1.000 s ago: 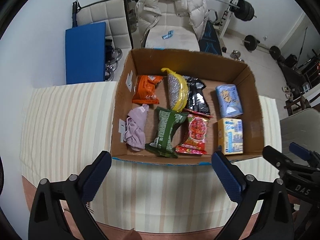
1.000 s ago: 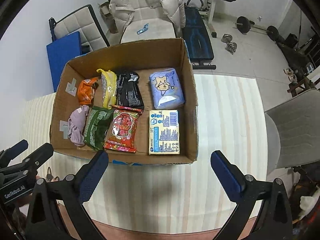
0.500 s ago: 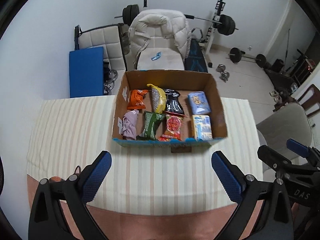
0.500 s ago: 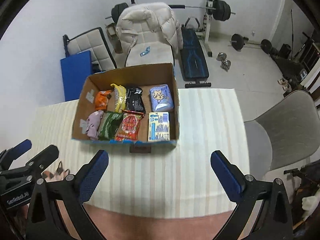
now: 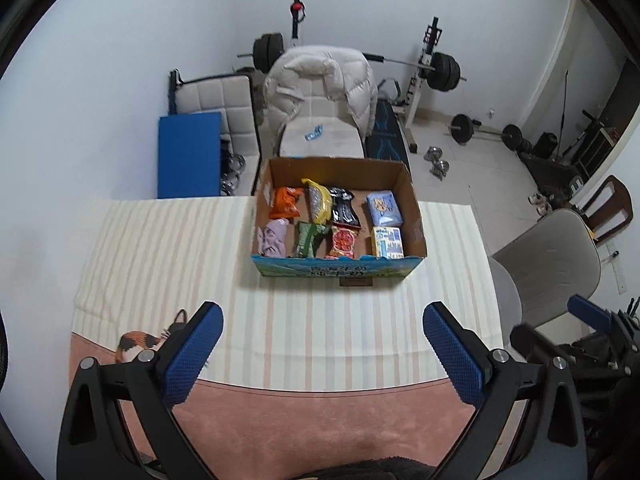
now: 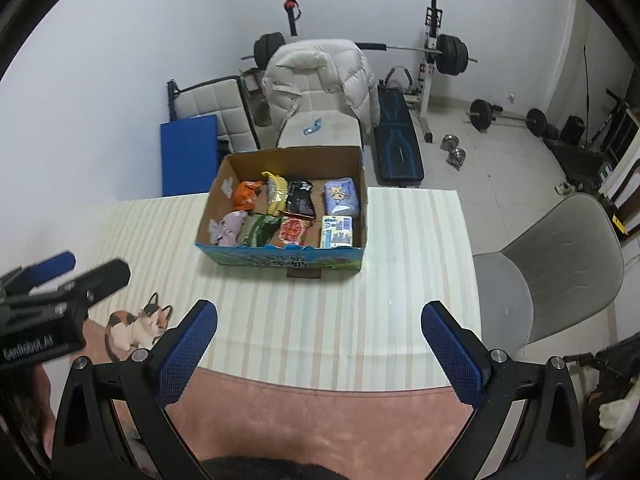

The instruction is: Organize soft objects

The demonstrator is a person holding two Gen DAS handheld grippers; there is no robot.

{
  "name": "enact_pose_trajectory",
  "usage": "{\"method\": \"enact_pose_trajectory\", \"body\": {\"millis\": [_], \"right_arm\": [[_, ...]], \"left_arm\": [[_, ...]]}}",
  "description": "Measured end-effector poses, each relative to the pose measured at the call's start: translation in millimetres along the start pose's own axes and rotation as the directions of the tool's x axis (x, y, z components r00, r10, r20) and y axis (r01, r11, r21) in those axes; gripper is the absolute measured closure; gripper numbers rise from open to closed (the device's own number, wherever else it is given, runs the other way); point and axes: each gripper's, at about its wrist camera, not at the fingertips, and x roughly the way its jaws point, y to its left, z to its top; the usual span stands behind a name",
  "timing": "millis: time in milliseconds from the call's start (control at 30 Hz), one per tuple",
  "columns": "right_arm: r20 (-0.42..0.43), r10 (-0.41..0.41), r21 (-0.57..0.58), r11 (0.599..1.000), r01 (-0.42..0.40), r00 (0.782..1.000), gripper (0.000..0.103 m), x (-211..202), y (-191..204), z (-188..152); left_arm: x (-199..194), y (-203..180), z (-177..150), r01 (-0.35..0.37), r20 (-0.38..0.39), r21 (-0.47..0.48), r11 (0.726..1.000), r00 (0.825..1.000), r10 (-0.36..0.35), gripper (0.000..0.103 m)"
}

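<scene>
An open cardboard box stands on the striped tablecloth at the table's far side. It holds several soft items in rows: a lilac cloth, an orange packet, a yellow packet, a black packet, a green packet, a red packet and two blue tissue packs. My left gripper is open and empty, well back from the box near the table's front edge. My right gripper is open and empty there too.
A grey chair stands at the table's right. Behind the table are a chair with a white puffer jacket, a blue mat, a weight bench and barbells. A cat picture shows on the pink mat at front left.
Both grippers have pulled back and up from the box toward the table's front edge. The box now looks smaller and farther. Both stay open and empty.
</scene>
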Motion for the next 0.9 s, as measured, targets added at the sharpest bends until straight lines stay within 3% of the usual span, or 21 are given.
{"method": "enact_pose_trajectory", "body": {"millis": [367, 900], "right_arm": [[0.055, -0.022, -0.01, 1.0, 0.023, 0.998, 0.0, -47, 4, -11], [0.138, -0.096, 0.052, 0.995, 0.09, 0.986, 0.0, -52, -15, 16]], "left_arm": [[-30, -1, -13, 0.001, 0.036, 0.014, 1.0, 0.999, -0.002, 0.0], [-23, -8, -8, -0.072, 0.12, 0.017, 0.997, 0.99, 0.069, 0.0]]}}
